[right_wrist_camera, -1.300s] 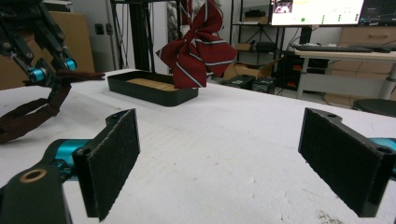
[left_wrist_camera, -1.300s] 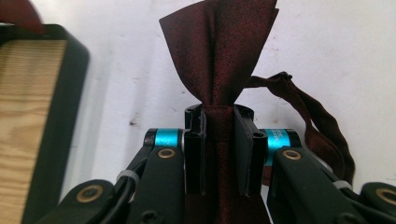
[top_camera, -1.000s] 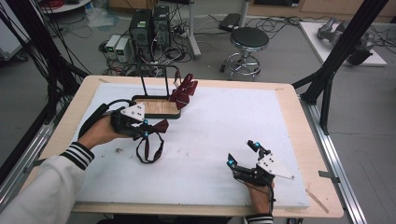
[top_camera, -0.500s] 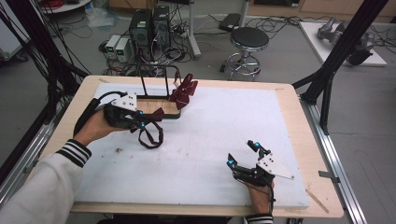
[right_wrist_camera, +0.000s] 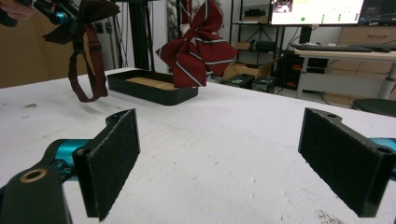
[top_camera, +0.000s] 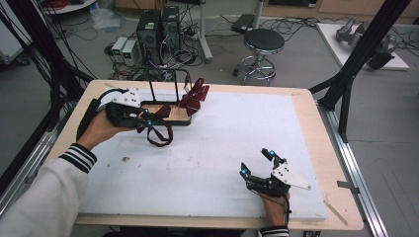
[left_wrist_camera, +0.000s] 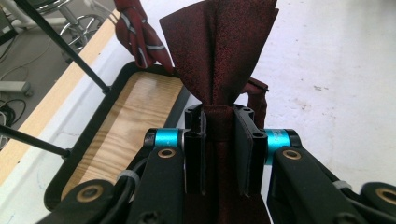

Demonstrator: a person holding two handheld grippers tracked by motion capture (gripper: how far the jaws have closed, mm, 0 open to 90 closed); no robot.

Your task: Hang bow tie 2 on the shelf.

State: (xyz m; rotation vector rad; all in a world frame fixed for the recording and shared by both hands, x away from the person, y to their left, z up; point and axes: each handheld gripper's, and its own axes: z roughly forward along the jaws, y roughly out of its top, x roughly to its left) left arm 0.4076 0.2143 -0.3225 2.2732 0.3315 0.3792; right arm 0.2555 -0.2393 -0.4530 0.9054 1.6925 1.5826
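Here, bow tie [left_wrist_camera: 219,51] clamped in left tool [left_wrist_camera: 219,154].

Dark red bow tie [left_wrist_camera: 219,51], striped bow tie [right_wrist_camera: 198,44]

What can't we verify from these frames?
- Dark bow tie: lower part hidden behind the left claw in the left gripper view.
- Striped bow tie: what holds it to the rack is too small in the high view.
- Right claw: fingertips cut off by the frame edge.
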